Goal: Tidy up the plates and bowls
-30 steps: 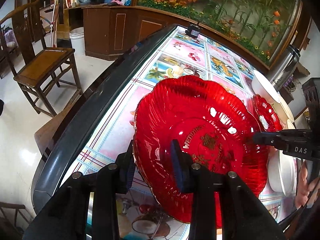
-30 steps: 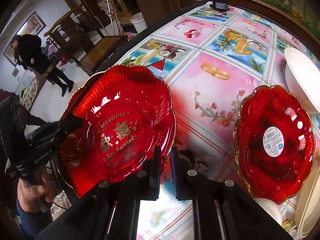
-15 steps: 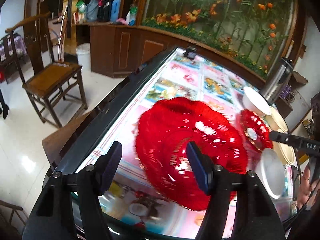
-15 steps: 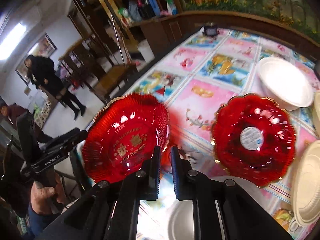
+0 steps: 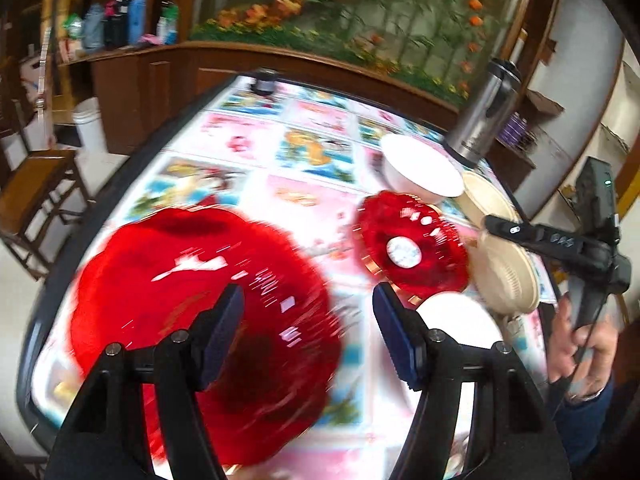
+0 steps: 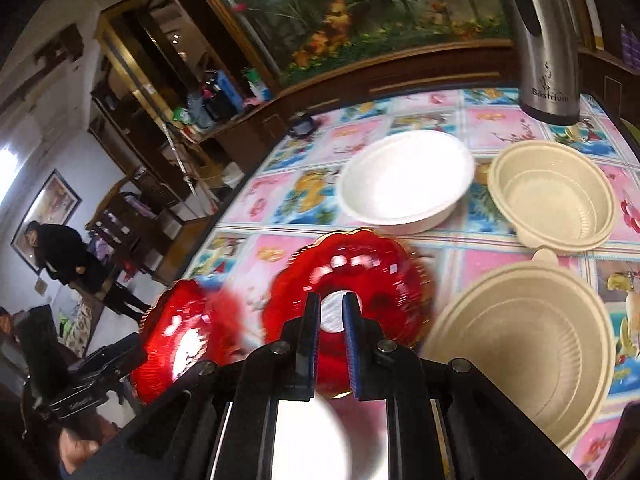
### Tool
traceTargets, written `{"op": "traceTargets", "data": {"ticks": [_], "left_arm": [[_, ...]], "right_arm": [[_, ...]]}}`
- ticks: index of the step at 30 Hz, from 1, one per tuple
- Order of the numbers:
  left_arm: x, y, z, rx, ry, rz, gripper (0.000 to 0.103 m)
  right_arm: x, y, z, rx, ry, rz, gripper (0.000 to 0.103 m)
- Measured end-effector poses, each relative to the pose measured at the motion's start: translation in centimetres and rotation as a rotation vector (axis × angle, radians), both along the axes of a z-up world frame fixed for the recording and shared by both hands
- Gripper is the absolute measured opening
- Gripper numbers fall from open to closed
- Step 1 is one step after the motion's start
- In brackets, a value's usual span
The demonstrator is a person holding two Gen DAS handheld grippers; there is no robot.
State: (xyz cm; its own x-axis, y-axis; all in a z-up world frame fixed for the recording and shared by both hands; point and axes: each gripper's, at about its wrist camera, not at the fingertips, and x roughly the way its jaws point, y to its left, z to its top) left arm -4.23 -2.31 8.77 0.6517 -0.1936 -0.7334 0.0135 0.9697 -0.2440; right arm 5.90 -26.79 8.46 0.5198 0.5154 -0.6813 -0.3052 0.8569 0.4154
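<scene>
Your left hand-held gripper [image 5: 308, 334] has its fingers spread wide with nothing between them, above the counter [image 5: 280, 148] with its picture-tiled cloth. Your right hand-held gripper [image 6: 329, 334] has its fingers pressed nearly together, pinching nothing.

Take the small red plate [image 6: 348, 276], with a white sticker at its centre, as the landmark; it lies flat on the counter. The large red plate [image 5: 192, 300] lies to its left in the left wrist view, near the counter's edge, blurred. Just behind the small red plate sits a white bowl [image 6: 404, 180]. To the right of that bowl is a beige bowl [image 6: 554, 196], and nearer you, right of the small red plate, a second beige bowl [image 6: 520, 344]. A steel flask [image 6: 546, 40] stands upright behind the bowls. Another white bowl [image 5: 460, 320] lies just in front of the small red plate.
</scene>
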Motion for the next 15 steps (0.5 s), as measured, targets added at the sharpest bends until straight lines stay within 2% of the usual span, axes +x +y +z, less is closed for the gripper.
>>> {"op": "traceTargets", "data": {"ticks": [4, 9, 11, 12, 15], "left_arm": [[4.5, -2.5, -0.3, -0.046, 0.062, -0.051, 0.066], [8.0, -4.7, -1.1, -0.023, 0.119, -0.063, 0.066], [9.0, -4.9, -2.0, -0.008, 0.155, -0.058, 0.066], [9.3, -4.8, -2.3, 0.002, 0.169, -0.053, 0.066], [10.1, -5.0, -3.5, -0.011, 0.212, -0.063, 0.066]], "right_arm": [[2.4, -0.5, -1.4, 0.000, 0.068, -0.024, 0.014], [3.9, -1.2, -1.3, -0.065, 0.042, -0.046, 0.014], [4.9, -1.4, -1.9, -0.094, 0.058, -0.054, 0.024], [5.2, -1.6, -2.2, -0.102, 0.067, -0.054, 0.035], [5.9, -2.0, -3.3, -0.115, 0.092, -0.053, 0.038]]}}
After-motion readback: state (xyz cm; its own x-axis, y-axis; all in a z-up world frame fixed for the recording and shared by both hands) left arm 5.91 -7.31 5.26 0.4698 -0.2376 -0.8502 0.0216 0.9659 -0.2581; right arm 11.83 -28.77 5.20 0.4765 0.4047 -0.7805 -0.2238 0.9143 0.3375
